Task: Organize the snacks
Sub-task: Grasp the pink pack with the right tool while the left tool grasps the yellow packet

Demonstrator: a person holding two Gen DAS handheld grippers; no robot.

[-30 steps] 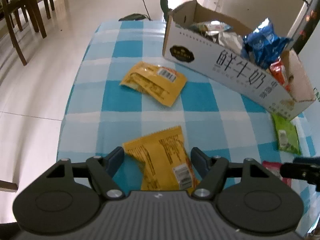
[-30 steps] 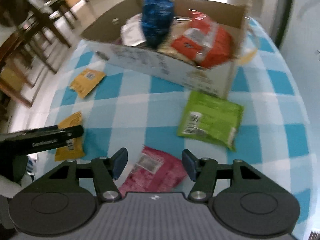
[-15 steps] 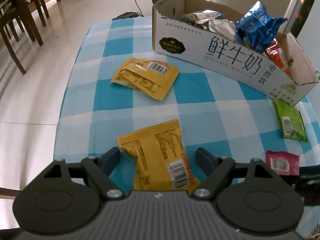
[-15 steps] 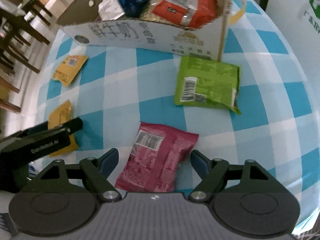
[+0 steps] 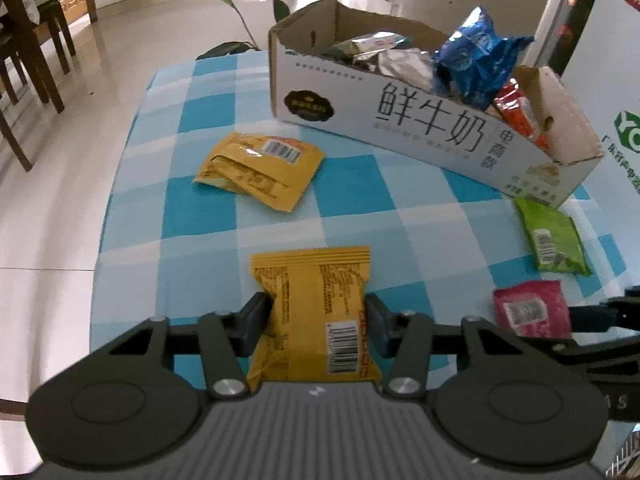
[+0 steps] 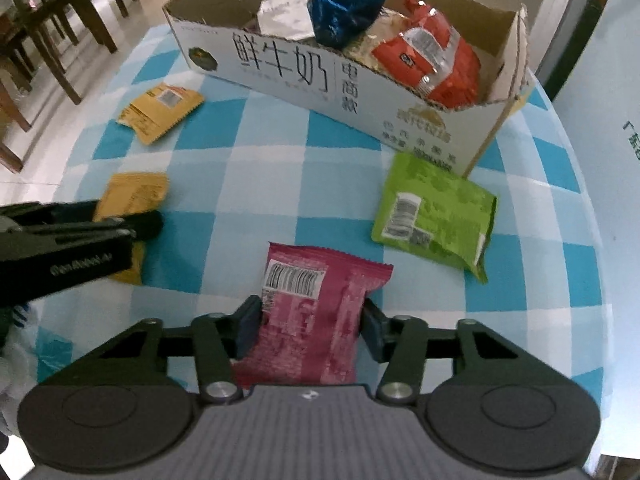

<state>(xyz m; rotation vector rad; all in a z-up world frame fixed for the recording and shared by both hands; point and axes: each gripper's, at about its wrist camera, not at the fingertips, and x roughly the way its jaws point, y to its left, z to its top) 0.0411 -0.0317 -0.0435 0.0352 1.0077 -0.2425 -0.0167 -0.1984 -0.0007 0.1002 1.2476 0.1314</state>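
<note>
My left gripper is shut on a yellow snack packet, its pads pressing both side edges near the table's front. My right gripper is shut on a pink snack packet, seen also as the pink packet in the left wrist view. A second yellow packet lies flat further back, and a green packet lies right of centre. The white cardboard box at the back holds several snack bags, a blue one sticking up. From the right wrist view the left gripper sits at the left.
The table wears a blue and white checked cloth with its left edge dropping to a tiled floor. Dark wooden chairs stand at far left. A plant rises behind the table, and a white appliance stands at right.
Both grippers went from wide around their packets to shut on them. The left wrist view has rolled slightly, so the yellow packet now sits straight between its fingers.
</note>
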